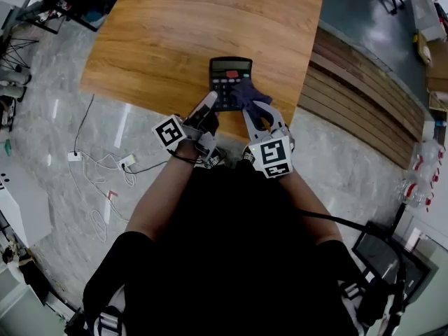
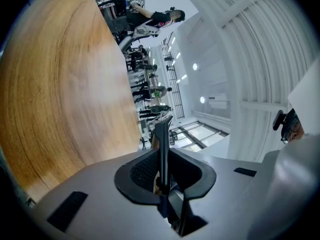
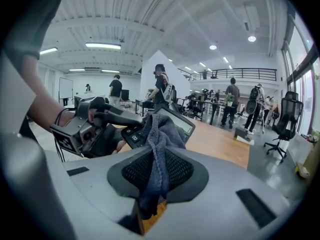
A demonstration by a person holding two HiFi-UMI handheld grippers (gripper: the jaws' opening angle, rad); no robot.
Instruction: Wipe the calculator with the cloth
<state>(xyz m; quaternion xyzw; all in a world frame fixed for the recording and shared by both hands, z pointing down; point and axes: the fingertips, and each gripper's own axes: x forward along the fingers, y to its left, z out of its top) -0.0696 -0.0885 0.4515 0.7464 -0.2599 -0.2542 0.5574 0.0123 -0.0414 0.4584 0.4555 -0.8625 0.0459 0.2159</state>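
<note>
**Near to far.** The left gripper clamps the near left edge of the black rectangular plastic calculator. In the left gripper view the calculator shows only as a thin dark edge-on strip between the jaws. At the calculator's near right, the right gripper pinches a dark blue woven cloth, which hides the right-hand keys. Beyond the calculator lies the brown wooden table, cut off at the top.

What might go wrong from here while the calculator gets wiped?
The left gripper pinches the calculator by a thin edge only, near the front edge of the table; a firm wipe might twist it loose. The cloth is a small bunch in the right gripper, so its bare jaw tips might scrape the keys.
</note>
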